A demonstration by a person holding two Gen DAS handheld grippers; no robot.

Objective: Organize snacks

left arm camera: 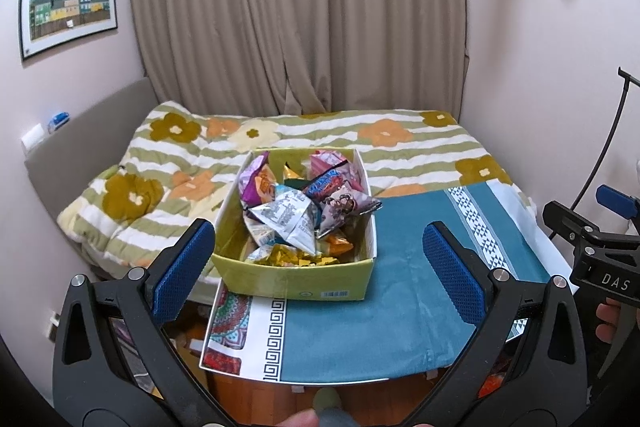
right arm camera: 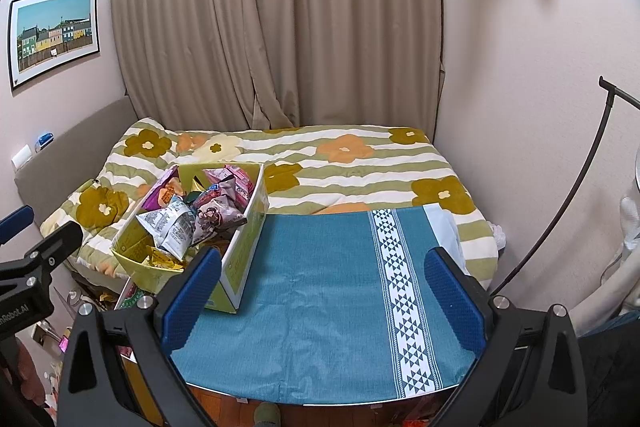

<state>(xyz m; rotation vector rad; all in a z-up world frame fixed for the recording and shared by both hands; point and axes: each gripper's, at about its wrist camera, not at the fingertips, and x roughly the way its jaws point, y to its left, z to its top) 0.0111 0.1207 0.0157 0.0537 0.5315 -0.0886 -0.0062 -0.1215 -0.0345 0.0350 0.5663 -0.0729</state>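
Observation:
A yellow-green cardboard box (left arm camera: 294, 281) stands at the far left of a table under a teal cloth (left arm camera: 384, 303). It is piled with several snack packets: a silver one (left arm camera: 286, 217), a purple one (left arm camera: 254, 181), pink ones (left arm camera: 340, 201) and small yellow ones (left arm camera: 296, 257). The box also shows in the right wrist view (right arm camera: 244, 259). My left gripper (left arm camera: 320, 267) is open and empty, short of the box's near wall. My right gripper (right arm camera: 322, 295) is open and empty above the teal cloth (right arm camera: 320, 307), right of the box.
A bed with a striped flower quilt (left arm camera: 400, 147) lies behind the table, with curtains (left arm camera: 296, 11) beyond. A black curved stand (right arm camera: 568, 195) is at the right. Clutter lies on the floor left of the table (right arm camera: 60, 339). The right gripper's body (left arm camera: 600, 259) shows at the left view's right edge.

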